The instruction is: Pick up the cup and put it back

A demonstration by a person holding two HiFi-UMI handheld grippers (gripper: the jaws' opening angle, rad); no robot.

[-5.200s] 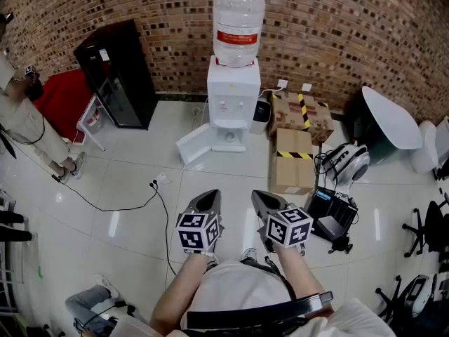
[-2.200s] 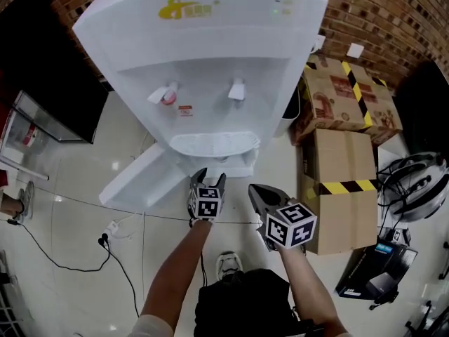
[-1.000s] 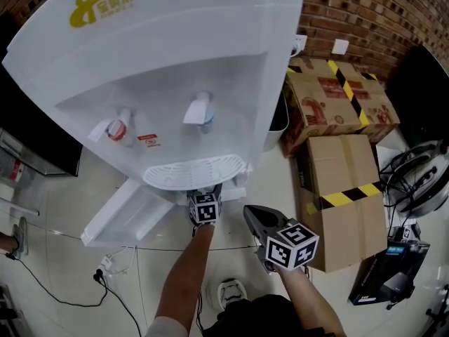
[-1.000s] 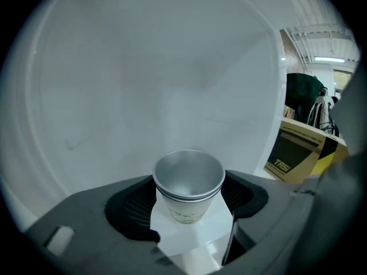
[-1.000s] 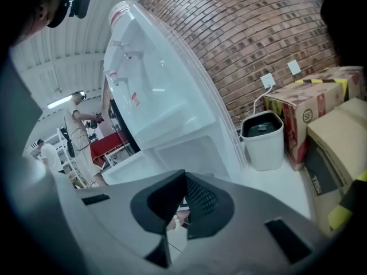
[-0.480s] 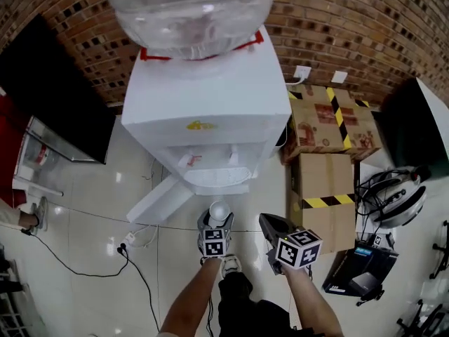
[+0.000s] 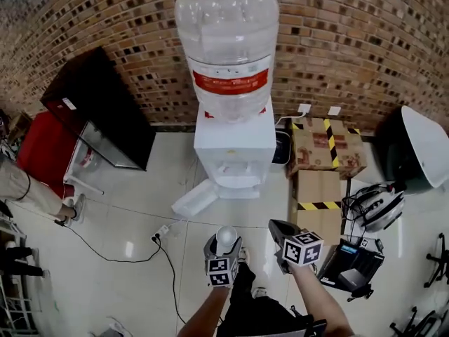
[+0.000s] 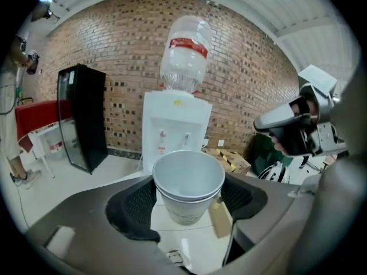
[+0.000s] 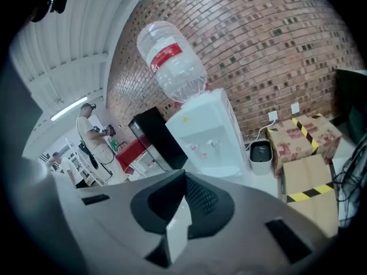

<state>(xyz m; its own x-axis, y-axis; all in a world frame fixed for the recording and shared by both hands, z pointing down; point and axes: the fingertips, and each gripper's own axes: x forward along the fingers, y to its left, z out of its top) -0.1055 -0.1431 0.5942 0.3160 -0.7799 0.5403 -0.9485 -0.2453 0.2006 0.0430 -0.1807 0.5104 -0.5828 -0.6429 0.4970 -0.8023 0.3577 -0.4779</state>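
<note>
- In the left gripper view, the white paper cup (image 8: 188, 185) hides from us the base of the white water dispenser (image 8: 172, 119).
- In our head view, the left edge cuts off a beige-clad person (image 7: 19, 188).

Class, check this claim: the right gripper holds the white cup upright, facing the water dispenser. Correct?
No. The left gripper holds the cup, as the left gripper view shows; the right gripper is shut and empty. The cup is upright, facing the dispenser.
</note>
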